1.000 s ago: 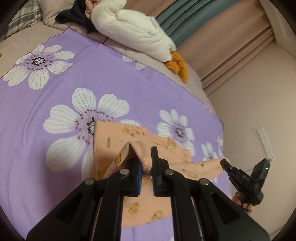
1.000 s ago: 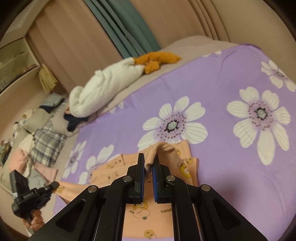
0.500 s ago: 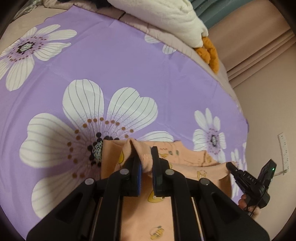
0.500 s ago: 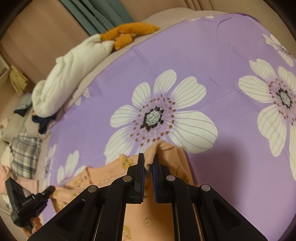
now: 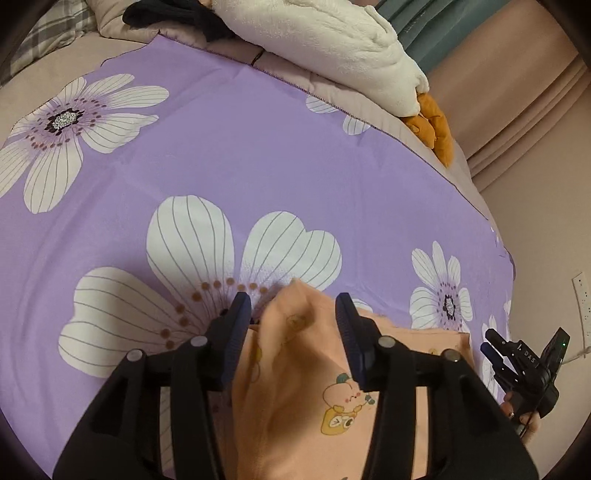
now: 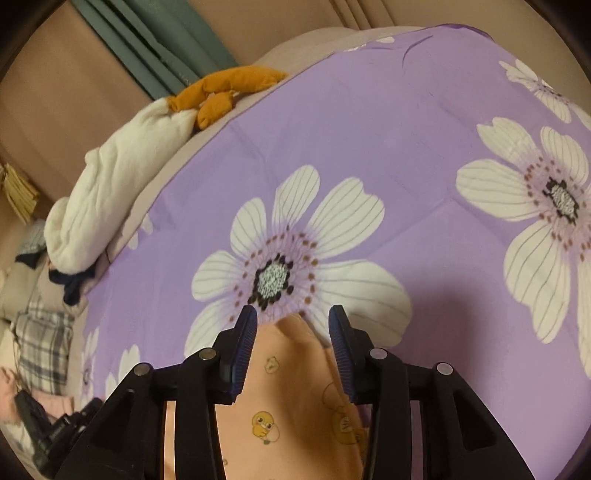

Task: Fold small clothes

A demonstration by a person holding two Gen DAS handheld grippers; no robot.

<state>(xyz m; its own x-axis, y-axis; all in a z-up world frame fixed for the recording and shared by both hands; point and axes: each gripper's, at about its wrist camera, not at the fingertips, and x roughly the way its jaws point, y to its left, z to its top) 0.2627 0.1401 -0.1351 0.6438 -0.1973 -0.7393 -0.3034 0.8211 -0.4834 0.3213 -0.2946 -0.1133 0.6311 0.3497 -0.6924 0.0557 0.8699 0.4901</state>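
Observation:
A small peach garment (image 5: 295, 376) with cartoon prints lies on the purple flowered bedsheet (image 5: 240, 166). My left gripper (image 5: 293, 304) hangs just over its far edge, jaws opening, a raised fold of the cloth loose between the blue pads and not pressed. In the right wrist view the same garment (image 6: 288, 391) lies under my right gripper (image 6: 293, 317), whose jaws are also opening, with the cloth's corner resting free between them. The right gripper (image 5: 517, 363) shows at the lower right of the left wrist view, the left one (image 6: 48, 432) at the lower left of the right wrist view.
A white plush blanket (image 5: 325, 40) and an orange plush toy (image 5: 432, 125) lie along the bed's far edge. Dark clothes (image 5: 173, 14) and a plaid pillow (image 6: 44, 343) sit by the headboard side. Teal curtains (image 6: 155, 48) hang behind; a wall socket (image 5: 581, 291) is on the right.
Both grippers sank toward the sheet with the garment's edge pinched, then their jaws came apart. The peach cloth dropped out of both grips and now rests on the bed.

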